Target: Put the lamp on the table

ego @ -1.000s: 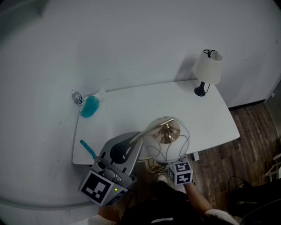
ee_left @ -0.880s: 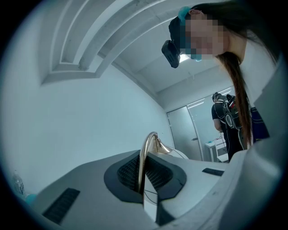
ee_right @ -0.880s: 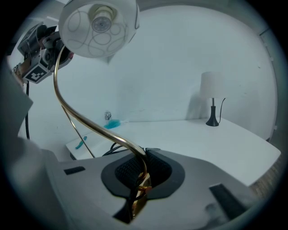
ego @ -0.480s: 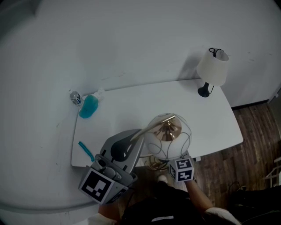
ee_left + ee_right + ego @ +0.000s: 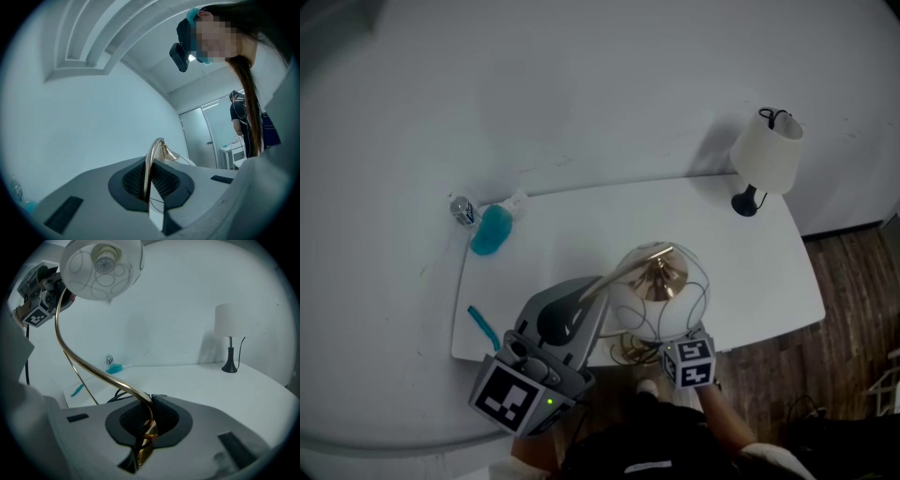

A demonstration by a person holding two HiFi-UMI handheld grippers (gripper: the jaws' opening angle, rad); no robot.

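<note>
Lamp (image 5: pixel 659 292) hangs just short of the desk (image 5: pixel 581 220) near edge, left tongs (image 5: pixel 148 185) clamped high on its curved stem, right tongs (image 5: pixel 146 430) clamped low, stem roughly upright, desk ahead.

Dim, flat, bluish light. The white-shaded lamp (image 5: pixel 766 155) casts a soft shadow leftward on the wall (image 5: pixel 581 94); the brass lamp (image 5: pixel 113 380) glints. Fisheye edges curve, darken.
</note>
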